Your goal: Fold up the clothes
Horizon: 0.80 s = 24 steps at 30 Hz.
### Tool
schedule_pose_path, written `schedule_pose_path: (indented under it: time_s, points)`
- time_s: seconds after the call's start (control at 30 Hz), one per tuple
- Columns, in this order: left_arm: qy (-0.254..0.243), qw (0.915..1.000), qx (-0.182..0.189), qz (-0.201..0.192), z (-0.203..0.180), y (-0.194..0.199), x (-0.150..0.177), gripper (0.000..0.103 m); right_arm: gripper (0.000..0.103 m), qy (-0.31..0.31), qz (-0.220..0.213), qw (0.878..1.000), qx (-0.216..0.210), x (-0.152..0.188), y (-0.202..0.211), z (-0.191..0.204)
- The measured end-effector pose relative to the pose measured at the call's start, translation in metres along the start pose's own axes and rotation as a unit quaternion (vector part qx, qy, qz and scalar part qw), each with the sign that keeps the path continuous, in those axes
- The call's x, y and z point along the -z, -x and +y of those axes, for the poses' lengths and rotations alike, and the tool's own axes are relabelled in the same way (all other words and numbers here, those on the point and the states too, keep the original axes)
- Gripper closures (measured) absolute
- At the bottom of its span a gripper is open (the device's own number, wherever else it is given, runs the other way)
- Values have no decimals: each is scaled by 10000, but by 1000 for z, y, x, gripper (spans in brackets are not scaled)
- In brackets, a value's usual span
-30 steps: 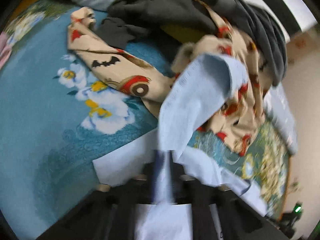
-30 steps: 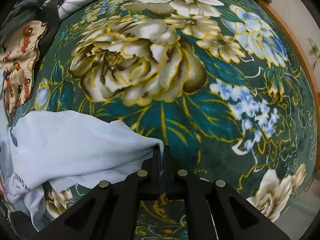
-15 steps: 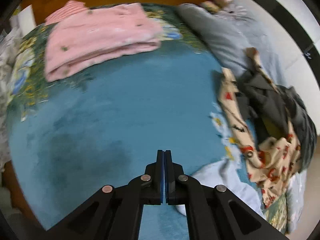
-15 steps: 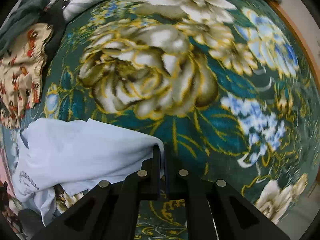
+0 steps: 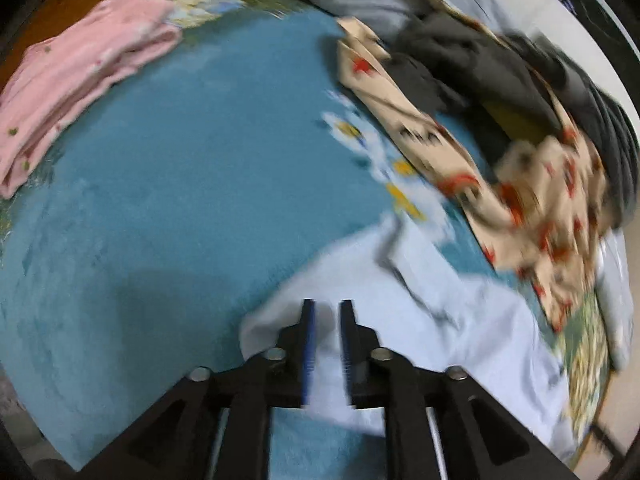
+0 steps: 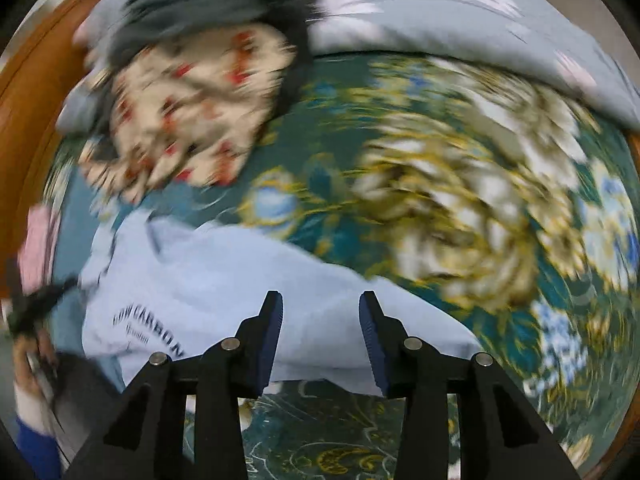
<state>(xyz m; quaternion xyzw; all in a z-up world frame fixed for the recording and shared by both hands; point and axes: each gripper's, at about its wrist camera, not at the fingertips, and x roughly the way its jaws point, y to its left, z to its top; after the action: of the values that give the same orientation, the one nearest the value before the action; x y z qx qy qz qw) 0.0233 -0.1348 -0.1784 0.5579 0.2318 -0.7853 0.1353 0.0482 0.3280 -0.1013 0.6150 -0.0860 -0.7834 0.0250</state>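
Note:
A light blue T-shirt (image 5: pixel 448 320) lies on the bed. In the right wrist view the T-shirt (image 6: pixel 240 288) shows black lettering. My left gripper (image 5: pixel 327 308) is open, its jaws a little apart, over the shirt's left edge. My right gripper (image 6: pixel 320 304) is open wide over the shirt's near edge and holds nothing. Both views are blurred by motion.
A folded pink garment (image 5: pixel 72 76) lies at the far left on the blue blanket (image 5: pixel 180 160). A heap of cream patterned cloth (image 5: pixel 532 184) and dark grey clothes (image 5: pixel 500 56) lies at the right. The green flowered bedspread (image 6: pixel 460 184) and a grey pillow (image 6: pixel 460 20) lie beyond the shirt.
My right gripper has let go of the shirt's edge and opened wide, swinging left. My left gripper has opened slightly and turned back over the shirt.

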Motion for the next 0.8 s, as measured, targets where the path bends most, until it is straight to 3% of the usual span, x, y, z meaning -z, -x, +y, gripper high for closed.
schedule_pose_path:
  time_s: [0.07,0.2,0.33,0.37,0.47,0.5,0.6,0.8]
  points:
    - [67,10000,36,47,3,-9,-4,39,62,292,111,9995,67,-5,-23,19]
    - [355,9966,595,455,15,-29,-1,39,62,469,185,9985,-220,-20,-57,46]
    - [190,9957,732,525,7,-31,4,40,62,482,309,9980,-282,-29,-86,59]
    - [151,9956,733,560,5,-33,5,42,62,487,336,9979,-275,-31,-92,62]
    - [140,9948,767,661,3,-36,8,86,62,568,352,9976,-207,-32,-101,68]
    - [155,9945,807,648,4,-34,9,89,63,573,392,9974,-178,-32,-104,70]
    - [247,9945,942,389,7,-21,9,91,100,627,424,9970,-131,-29,-103,79]
    - [-25,9942,936,-526,4,41,-16,92,101,972,1,9952,-132,-39,-73,98]
